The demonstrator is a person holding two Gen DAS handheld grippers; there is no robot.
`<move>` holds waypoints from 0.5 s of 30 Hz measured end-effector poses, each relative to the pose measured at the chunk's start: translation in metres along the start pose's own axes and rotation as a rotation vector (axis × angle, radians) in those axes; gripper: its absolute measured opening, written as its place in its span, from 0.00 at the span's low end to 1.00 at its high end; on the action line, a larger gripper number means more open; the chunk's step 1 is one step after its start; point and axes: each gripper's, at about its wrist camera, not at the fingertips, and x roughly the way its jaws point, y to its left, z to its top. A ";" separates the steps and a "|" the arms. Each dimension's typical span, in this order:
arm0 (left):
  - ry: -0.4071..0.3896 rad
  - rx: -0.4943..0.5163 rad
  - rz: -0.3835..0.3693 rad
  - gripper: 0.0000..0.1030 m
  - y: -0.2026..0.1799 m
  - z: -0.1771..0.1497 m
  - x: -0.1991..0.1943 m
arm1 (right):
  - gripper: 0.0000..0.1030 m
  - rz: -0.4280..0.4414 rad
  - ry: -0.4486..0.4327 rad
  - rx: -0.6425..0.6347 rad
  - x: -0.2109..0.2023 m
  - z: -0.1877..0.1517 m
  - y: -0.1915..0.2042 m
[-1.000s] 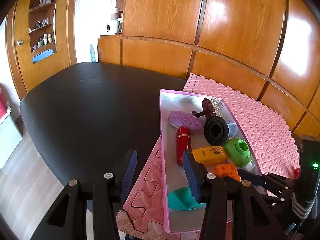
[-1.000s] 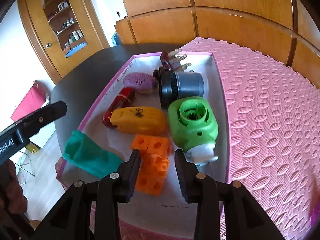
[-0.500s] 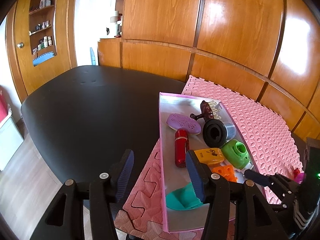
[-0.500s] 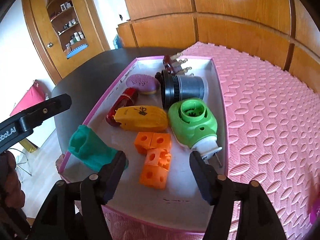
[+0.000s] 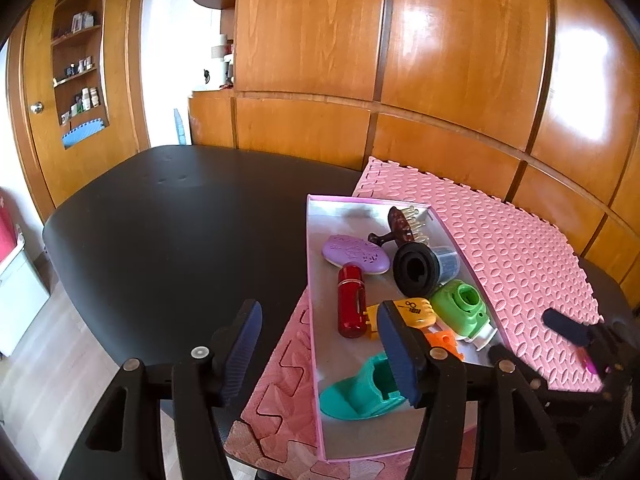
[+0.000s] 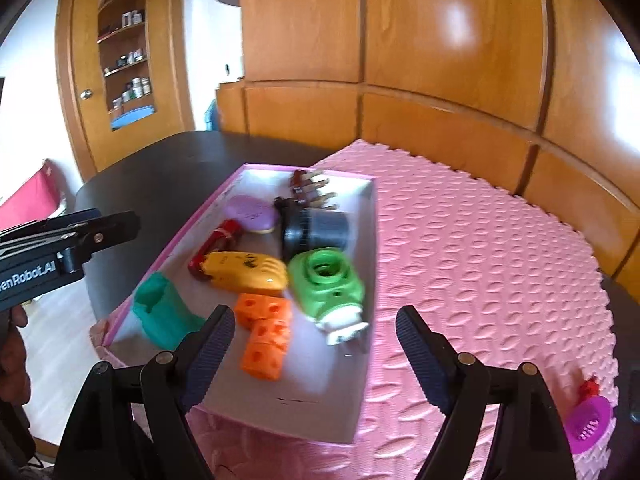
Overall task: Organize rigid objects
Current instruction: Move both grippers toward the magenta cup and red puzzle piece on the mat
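A pink-rimmed box [image 6: 362, 396] [image 5: 314, 320] on a pink foam mat holds an orange block piece [image 6: 264, 338], a green plug-in device [image 6: 326, 284], a yellow object [image 6: 244, 274], a teal cup [image 6: 162, 314], a red cylinder [image 5: 351, 306], a purple oval [image 5: 356, 254], a black lens-like cylinder [image 5: 418, 274] and a brown brush [image 5: 400, 222]. My right gripper [image 6: 316, 338] is open and empty, raised over the box's near end. My left gripper [image 5: 318, 336] is open and empty over the box's left rim.
A magenta round object [image 6: 590, 420] lies on the pink mat [image 6: 480, 260] at the near right. The black table [image 5: 180, 220] extends left of the box. Wooden cabinets [image 5: 400, 60] stand behind. The left gripper shows in the right wrist view [image 6: 100, 230].
My right gripper has opened wide, let go of the orange block piece in the box, and pulled back and up. My left gripper has drawn back a little.
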 end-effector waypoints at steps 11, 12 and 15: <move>-0.019 0.056 -0.016 0.68 -0.018 0.001 -0.008 | 0.72 0.034 0.039 0.298 -0.014 0.000 -0.084; -0.021 0.062 -0.019 0.69 -0.020 0.001 -0.008 | 0.72 0.039 0.032 0.320 -0.017 -0.002 -0.095; -0.021 0.084 -0.032 0.70 -0.028 0.002 -0.009 | 0.72 -0.004 0.009 0.326 -0.030 -0.006 -0.115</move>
